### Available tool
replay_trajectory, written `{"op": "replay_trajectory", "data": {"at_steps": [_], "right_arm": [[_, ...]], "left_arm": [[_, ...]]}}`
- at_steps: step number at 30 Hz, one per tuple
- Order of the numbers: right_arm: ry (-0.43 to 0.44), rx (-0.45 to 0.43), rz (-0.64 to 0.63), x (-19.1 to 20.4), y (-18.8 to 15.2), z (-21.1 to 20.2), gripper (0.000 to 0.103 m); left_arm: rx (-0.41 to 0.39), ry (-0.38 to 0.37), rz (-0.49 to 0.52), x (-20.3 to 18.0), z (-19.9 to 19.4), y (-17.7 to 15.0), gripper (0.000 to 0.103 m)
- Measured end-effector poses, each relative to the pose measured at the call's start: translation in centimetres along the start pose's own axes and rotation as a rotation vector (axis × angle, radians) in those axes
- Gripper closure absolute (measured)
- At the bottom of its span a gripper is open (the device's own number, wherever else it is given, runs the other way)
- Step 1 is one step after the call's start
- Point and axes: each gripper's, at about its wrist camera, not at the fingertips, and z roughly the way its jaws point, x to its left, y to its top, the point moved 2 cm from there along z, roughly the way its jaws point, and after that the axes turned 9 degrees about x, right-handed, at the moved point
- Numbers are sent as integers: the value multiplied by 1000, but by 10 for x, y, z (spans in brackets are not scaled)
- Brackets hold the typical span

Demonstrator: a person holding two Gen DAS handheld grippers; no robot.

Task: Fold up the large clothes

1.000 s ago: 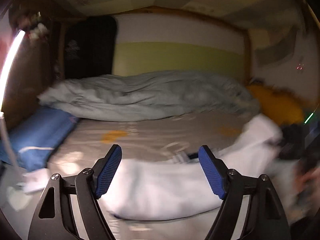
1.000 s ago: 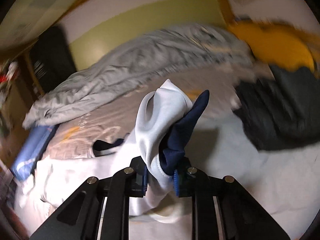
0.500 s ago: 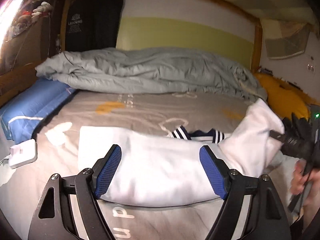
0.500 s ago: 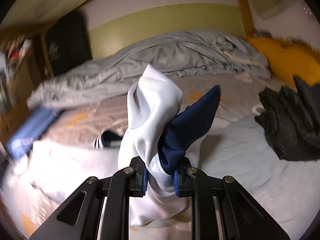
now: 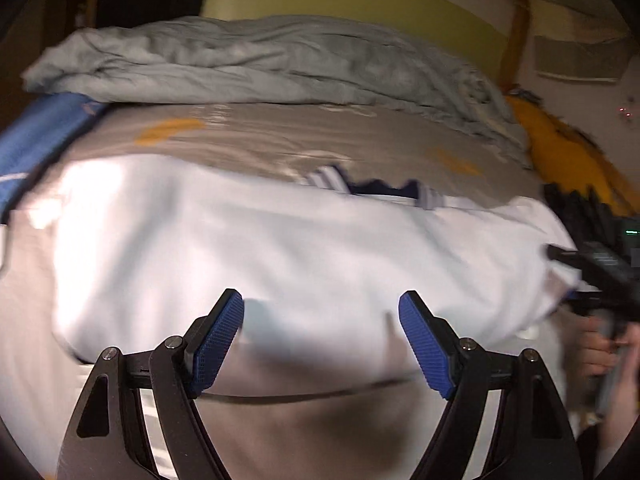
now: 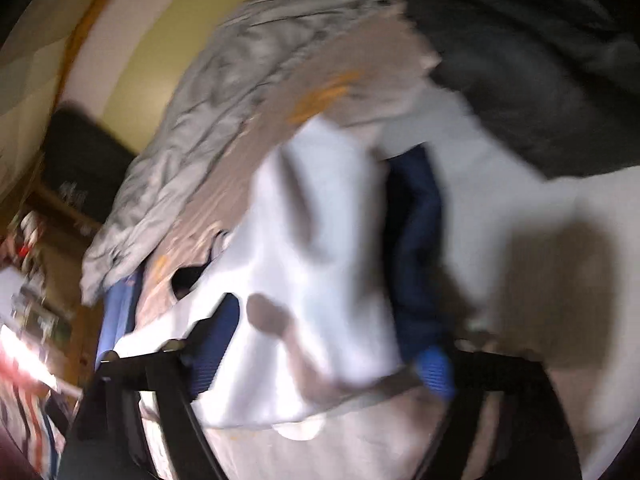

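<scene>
A white garment [image 5: 280,248] with a navy striped collar [image 5: 384,190] lies spread across the bed. My left gripper [image 5: 320,340] is open and empty, just above the garment's near edge. In the right wrist view my right gripper [image 6: 324,348] stands wide open, and the white sleeve [image 6: 316,280] with its navy cuff [image 6: 416,264] lies loosely between the fingers. The right gripper also shows at the right edge of the left wrist view [image 5: 600,280], at the garment's right end. Both views are blurred.
A crumpled grey duvet [image 5: 260,64] lies along the back of the bed. A blue pillow [image 5: 36,140] is at the left, a yellow cushion [image 5: 568,156] at the right. A black garment [image 6: 540,60] lies at the right by the white sheet [image 6: 540,220].
My right gripper has opened and let go of the sleeve, and has dropped lower. My left gripper has moved forward and down over the white garment.
</scene>
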Motion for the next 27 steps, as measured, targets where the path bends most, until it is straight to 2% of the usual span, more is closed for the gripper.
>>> {"op": "replay_trajectory", "data": {"at_steps": [1,2,3,5,7,9,10,11,13,14,15,17,18,20,23,25,26,27], "right_arm": [[-55,-29,2,-2,1,1,18],[-68,-57,12,-3,2,1,19],[-50,-75,34,-3,3,-2,20],[17,-95,84,-9,5,-14,31],[64,-144,118,-16,8,-29,36],[74,-185,150,-26,11,-40,49],[102,-150,160,-31,15,-38,55],[142,-105,171,-36,16,-34,56],[197,-32,200,-43,16,-27,56],[197,-27,216,-46,14,-28,56],[189,-23,230,-47,12,-29,55],[187,-10,288,-53,2,-36,35],[213,-17,302,-53,-2,-41,31],[217,-31,259,-42,-6,-44,30],[119,-11,116,-16,-8,-36,29],[50,-1,161,-23,-16,-27,29],[51,-4,250,-34,-23,-23,29],[75,-35,283,-37,-26,-26,29]], "left_arm": [[-16,-32,28,-10,1,0,29],[-33,-56,61,-21,-1,1,45],[-41,-82,93,-36,-2,3,65],[-23,-148,142,-68,2,16,86],[-21,-201,161,-98,6,30,87],[-4,-254,170,-127,21,48,87],[23,-269,165,-139,33,55,88],[56,-277,154,-149,46,61,91],[115,-292,135,-162,74,67,92],[137,-271,123,-165,86,67,92],[157,-260,108,-165,96,65,92],[194,-244,90,-161,118,60,92],[207,-244,82,-157,127,56,92],[163,-249,79,-152,130,48,92],[109,-226,93,-157,127,41,92],[103,-266,67,-151,128,41,92],[106,-286,54,-149,129,42,92],[106,-302,45,-147,129,42,93]]}}
